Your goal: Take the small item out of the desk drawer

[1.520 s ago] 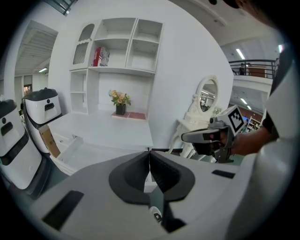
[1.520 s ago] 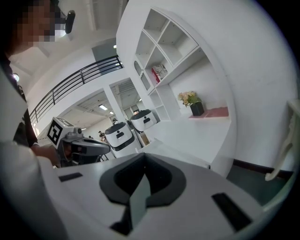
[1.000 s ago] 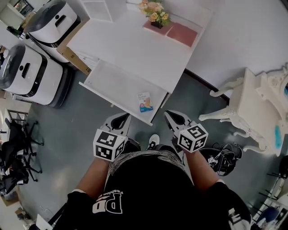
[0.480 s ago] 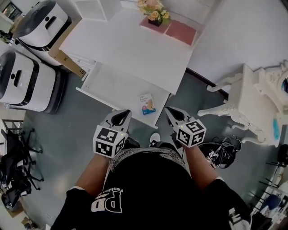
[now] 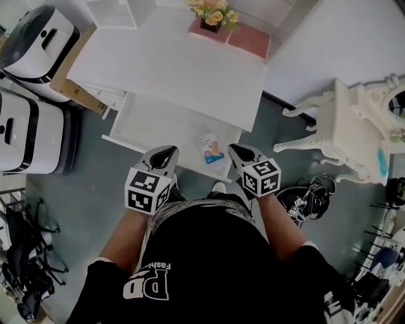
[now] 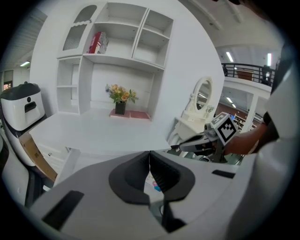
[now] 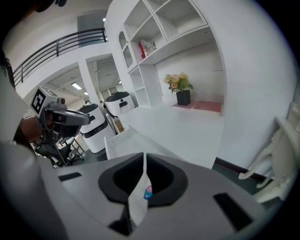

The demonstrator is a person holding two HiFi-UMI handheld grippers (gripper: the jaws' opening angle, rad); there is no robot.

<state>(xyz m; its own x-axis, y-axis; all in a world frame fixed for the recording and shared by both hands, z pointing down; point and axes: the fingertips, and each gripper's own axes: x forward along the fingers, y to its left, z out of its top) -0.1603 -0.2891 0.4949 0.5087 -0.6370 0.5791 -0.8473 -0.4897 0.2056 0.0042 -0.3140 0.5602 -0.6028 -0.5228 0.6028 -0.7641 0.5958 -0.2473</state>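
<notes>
The white desk has its drawer pulled open. A small printed card-like item lies at the drawer's near right corner. Both grippers hover at the drawer's front edge, the left gripper left of the item and the right gripper just right of it. The left gripper is shut and empty. The right gripper has its jaws almost together, just starting to open, with nothing held. Through the slit in the right gripper view a strip of the item shows below.
A flower pot and pink mats sit at the desk's back. White machines and a cardboard box stand at the left. An ornate white stool and a black bundle are on the floor at the right.
The person has stepped closer to the desk. Both grippers now reach the drawer's front edge, flanking the small item, where before they hung short of it.
</notes>
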